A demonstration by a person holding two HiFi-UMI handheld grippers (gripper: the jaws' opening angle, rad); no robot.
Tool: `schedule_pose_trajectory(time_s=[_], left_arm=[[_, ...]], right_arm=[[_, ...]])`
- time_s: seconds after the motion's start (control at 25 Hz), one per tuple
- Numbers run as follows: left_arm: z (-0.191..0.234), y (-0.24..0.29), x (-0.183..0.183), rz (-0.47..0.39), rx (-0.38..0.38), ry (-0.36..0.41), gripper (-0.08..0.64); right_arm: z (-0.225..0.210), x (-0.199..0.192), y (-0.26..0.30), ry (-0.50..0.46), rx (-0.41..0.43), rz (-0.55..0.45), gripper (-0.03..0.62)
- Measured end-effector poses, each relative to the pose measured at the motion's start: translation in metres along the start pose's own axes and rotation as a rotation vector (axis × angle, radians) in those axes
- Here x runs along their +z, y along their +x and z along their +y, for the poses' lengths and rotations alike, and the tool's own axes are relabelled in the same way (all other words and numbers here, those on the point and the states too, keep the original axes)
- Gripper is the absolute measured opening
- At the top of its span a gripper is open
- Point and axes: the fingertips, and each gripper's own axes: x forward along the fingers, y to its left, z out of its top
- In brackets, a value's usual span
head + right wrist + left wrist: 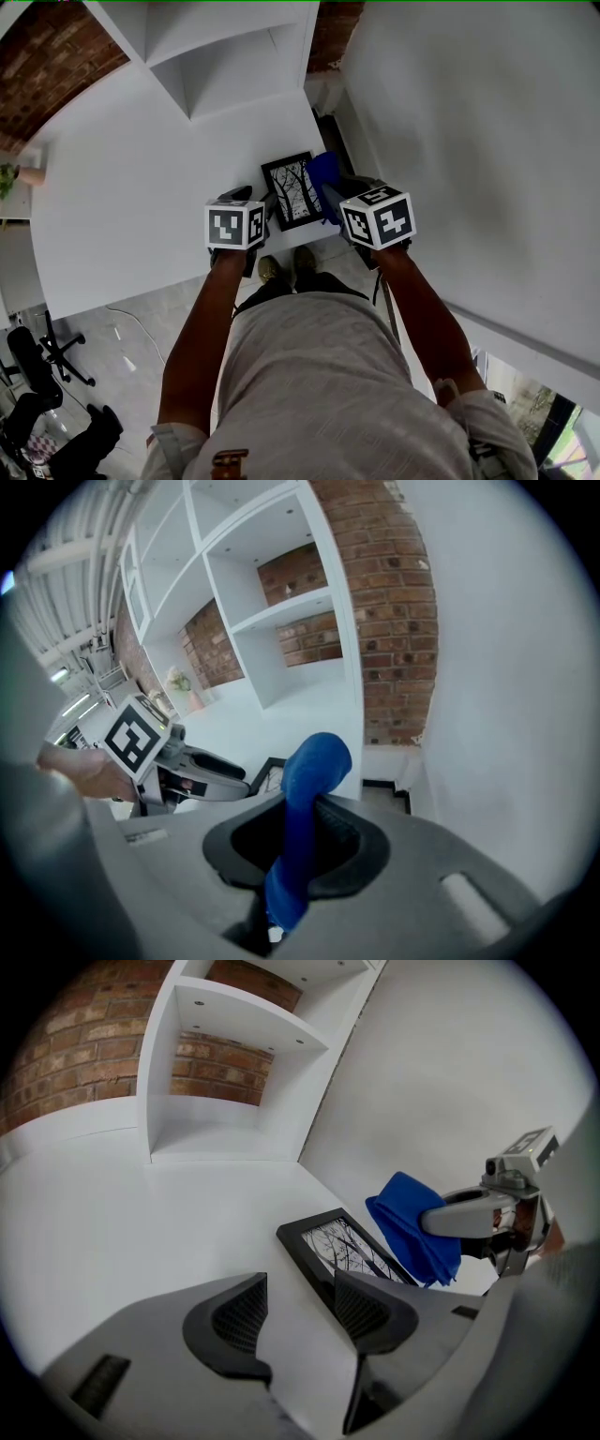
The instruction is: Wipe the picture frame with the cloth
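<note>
A black picture frame with a tree drawing lies flat near the front edge of the white table. My right gripper is shut on a blue cloth, which hangs just over the frame's right side. In the right gripper view the cloth stands pinched between the jaws, with the frame beyond it. My left gripper is open just left of the frame. Its jaws hold nothing, and the frame lies beside the right jaw.
A white shelf unit stands at the back of the table against a brick wall. A white wall rises close on the right. An office chair stands on the floor at the left, below the table edge.
</note>
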Motion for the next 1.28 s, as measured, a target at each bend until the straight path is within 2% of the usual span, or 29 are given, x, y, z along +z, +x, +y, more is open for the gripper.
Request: schedule_pose_trajectory(time_s=[0.2, 0.56, 0.76, 1.28], left_arm=[[0.000, 0.000, 0.000, 0.000, 0.001, -0.002, 0.218], [0.000, 0.000, 0.000, -0.003, 0.002, -0.003, 0.218], [-0.001, 0.000, 0.000, -0.004, 0.001, -0.003, 0.218], [0.000, 0.000, 0.000, -0.008, 0.003, -0.002, 0.218]], right_arm=[[0.034, 0.010, -0.002, 0.045, 0.097, -0.047, 0.050], [0.075, -0.013, 0.027, 0.108, 0.177, 0.009, 0.049], [0.074, -0.028, 0.041, 0.103, 0.156, 0.050, 0.049], [0.037, -0.042, 0.030, -0.045, 0.039, 0.082, 0.050]])
